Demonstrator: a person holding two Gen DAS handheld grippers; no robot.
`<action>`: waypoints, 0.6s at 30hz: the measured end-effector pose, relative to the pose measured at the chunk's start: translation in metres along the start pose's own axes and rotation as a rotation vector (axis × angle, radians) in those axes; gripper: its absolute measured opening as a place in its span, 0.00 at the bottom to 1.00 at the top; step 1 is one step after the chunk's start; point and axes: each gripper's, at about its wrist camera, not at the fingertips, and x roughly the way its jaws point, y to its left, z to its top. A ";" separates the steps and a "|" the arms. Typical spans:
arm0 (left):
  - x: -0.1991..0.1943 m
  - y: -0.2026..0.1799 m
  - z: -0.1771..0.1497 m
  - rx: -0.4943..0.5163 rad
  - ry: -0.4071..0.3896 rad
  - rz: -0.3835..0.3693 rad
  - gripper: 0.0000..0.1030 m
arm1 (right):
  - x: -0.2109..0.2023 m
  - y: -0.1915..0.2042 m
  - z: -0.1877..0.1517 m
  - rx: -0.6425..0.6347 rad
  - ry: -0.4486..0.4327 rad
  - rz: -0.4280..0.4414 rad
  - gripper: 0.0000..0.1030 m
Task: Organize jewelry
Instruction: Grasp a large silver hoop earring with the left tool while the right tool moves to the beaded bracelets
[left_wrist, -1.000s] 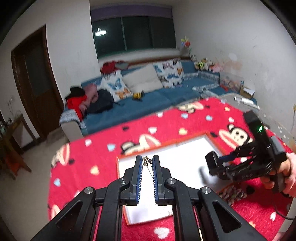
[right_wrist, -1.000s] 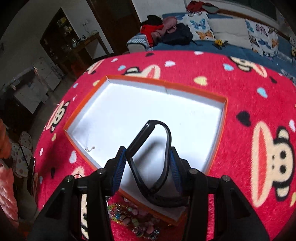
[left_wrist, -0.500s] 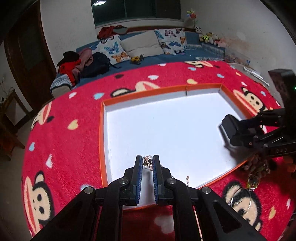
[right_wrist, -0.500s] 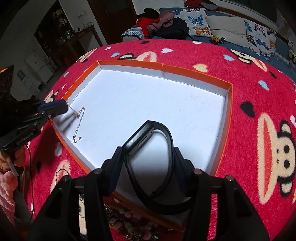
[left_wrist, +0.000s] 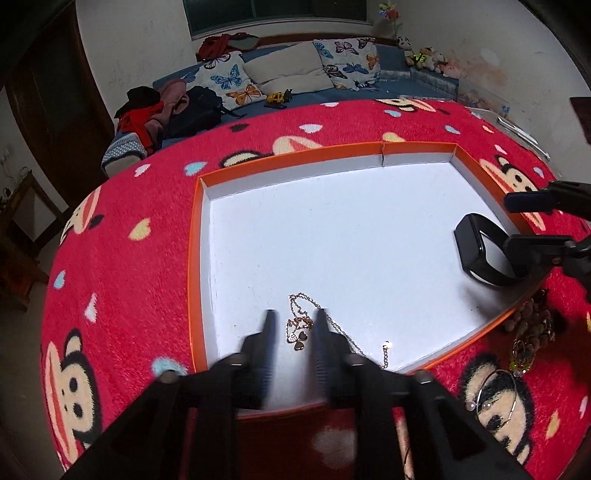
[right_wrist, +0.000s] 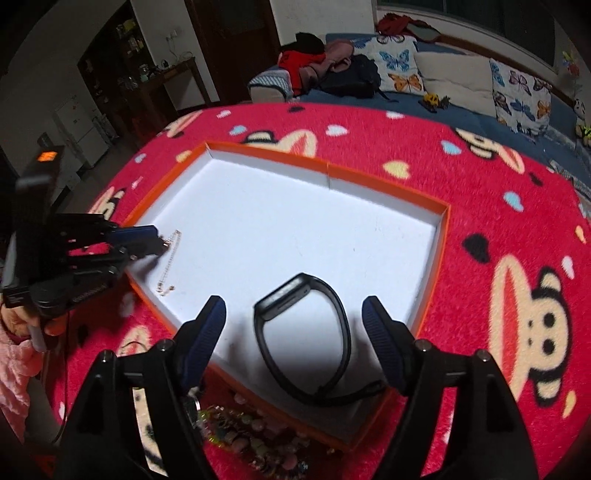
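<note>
1. Since a second ago, the left gripper (left_wrist: 293, 325) has come down from above the red cartoon-monkey blanket (left_wrist: 118, 280) to the near edge of the orange-rimmed white tray (left_wrist: 195, 236), and the gold chain necklace (left_wrist: 301, 325) it was pinching is now lying on the tray floor.
2. Its jaws are opening, blurred in the left wrist view; the necklace's heart pendants are sitting between the fingers, with neither pad visibly pressing on them.
3. The chain is trailing out to the right under the right-hand finger, ending near the tray's front rim.
4. The right gripper (right_wrist: 293, 314) has kept its place over the tray's near right corner, and the black fitness band (right_wrist: 306, 332) it was clamping half a second ago is now lying loose on the tray.
5. Its jaws are opening too and standing wide, one blue pad (right_wrist: 207, 332) well clear on each side of the band, touching nothing.
6. In the right wrist view, the left gripper (right_wrist: 159, 243) is showing at the tray's left edge, its tips just beside the necklace (right_wrist: 168, 258).
7. A heap of beaded bracelets (right_wrist: 243, 435) is sitting on the blanket outside the tray's front rim, and thin bangles (left_wrist: 495, 395) are lying near it.
</note>
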 end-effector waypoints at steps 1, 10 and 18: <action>-0.003 0.000 0.000 0.000 -0.010 0.008 0.49 | -0.005 0.001 0.000 -0.008 -0.007 0.001 0.75; -0.053 -0.008 -0.004 -0.002 -0.099 0.015 0.53 | -0.048 0.013 -0.033 -0.059 -0.024 0.026 0.68; -0.096 -0.049 -0.045 0.076 -0.131 -0.030 0.53 | -0.055 0.020 -0.078 -0.059 0.017 0.063 0.57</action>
